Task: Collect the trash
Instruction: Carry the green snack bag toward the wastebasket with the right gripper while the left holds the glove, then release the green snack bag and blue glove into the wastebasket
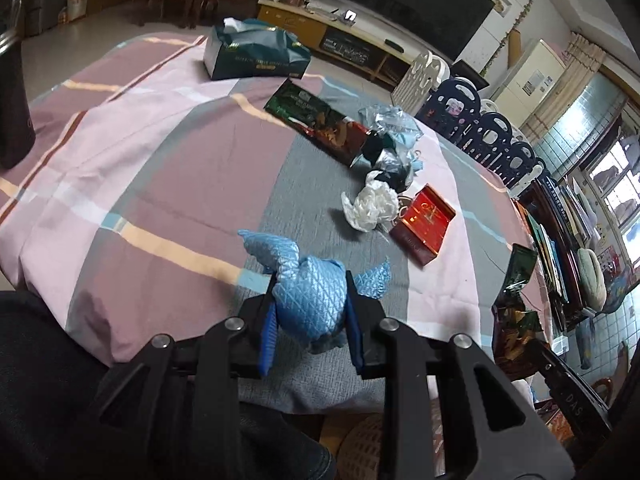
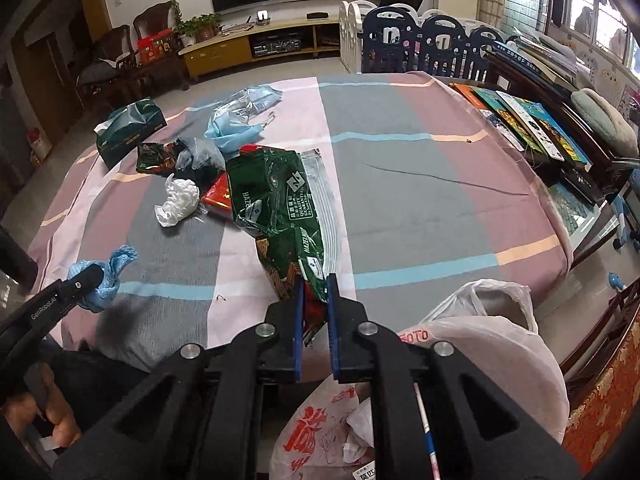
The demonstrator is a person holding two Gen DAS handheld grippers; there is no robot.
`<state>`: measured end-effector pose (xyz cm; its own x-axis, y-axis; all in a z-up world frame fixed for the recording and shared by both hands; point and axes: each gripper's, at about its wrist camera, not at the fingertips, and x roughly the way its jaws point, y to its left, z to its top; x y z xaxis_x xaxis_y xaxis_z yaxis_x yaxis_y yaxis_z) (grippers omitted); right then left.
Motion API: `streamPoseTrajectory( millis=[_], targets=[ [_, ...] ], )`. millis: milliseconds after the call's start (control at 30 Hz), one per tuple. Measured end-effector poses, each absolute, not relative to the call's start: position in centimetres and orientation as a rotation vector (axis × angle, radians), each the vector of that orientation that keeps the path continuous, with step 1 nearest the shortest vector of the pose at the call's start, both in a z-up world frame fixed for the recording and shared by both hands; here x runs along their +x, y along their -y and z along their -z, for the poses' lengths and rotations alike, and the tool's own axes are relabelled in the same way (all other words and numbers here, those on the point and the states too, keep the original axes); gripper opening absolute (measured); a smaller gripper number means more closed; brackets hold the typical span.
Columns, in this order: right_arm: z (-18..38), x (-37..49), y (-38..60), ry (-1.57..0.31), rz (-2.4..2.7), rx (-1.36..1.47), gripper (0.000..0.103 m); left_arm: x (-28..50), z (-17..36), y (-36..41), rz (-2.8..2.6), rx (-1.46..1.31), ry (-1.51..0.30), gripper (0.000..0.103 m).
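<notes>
Right wrist view: the right gripper (image 2: 315, 280) has its jaws clamped on the lower corner of a green foil wrapper (image 2: 280, 208), which stands lifted off the checked cloth of the worktop (image 2: 420, 208). At five o'clock from the jaws, below the worktop's near edge, a white plastic bag (image 2: 480, 344) with red print gapes open. At ten o'clock lie a crumpled white tissue (image 2: 178, 200), a red packet (image 2: 218, 196), another dark wrapper (image 2: 154, 158), blue masks (image 2: 236, 132) and a green tissue box (image 2: 130, 132).

Left wrist view: the left gripper (image 1: 310, 300) has its jaws partly closed on a crumpled blue glove (image 1: 310, 292), held just over the worktop's near edge.
</notes>
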<state>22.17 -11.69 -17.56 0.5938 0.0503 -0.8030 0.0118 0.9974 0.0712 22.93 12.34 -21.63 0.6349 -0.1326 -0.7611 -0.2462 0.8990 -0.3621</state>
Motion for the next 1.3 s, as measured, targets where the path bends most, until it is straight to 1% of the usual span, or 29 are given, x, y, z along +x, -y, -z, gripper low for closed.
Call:
streamPoseTrajectory(
  millis=[267, 500, 733, 967, 1133, 1300],
  targets=[
    [16.5, 21.9, 9.4, -0.926, -0.07, 0.042, 0.011, 23.2, 22.1, -12.5, -0.059, -0.476, -0.906, 0.03],
    [15.3, 21.2, 9.2, -0.91, -0.084, 0.032, 0.011, 23.2, 22.2, -12.8, -0.06, -0.491, -0.912, 0.03],
    [14.1, 19.7, 11.6, -0.903, -0.065, 0.034, 0.011, 23.2, 22.2, -12.8, -0.059, -0.489, -0.911, 0.03],
    [13.4, 16.7, 16.5, -0.918, -0.014, 0.007, 0.011, 23.2, 22.1, -12.9, -0.062, -0.491, -0.907, 0.03],
    [14.3, 13.9, 20.1, -0.966, 0.02, -0.033, 0.011, 23.1, 22.1, -12.9, -0.065, -0.49, -0.906, 0.029],
    [17.4, 11.2, 22.9, -1.074, 0.037, 0.017, 0.011, 23.0, 21.9, -12.9, -0.052, -0.502, -0.896, 0.029]
  ],
)
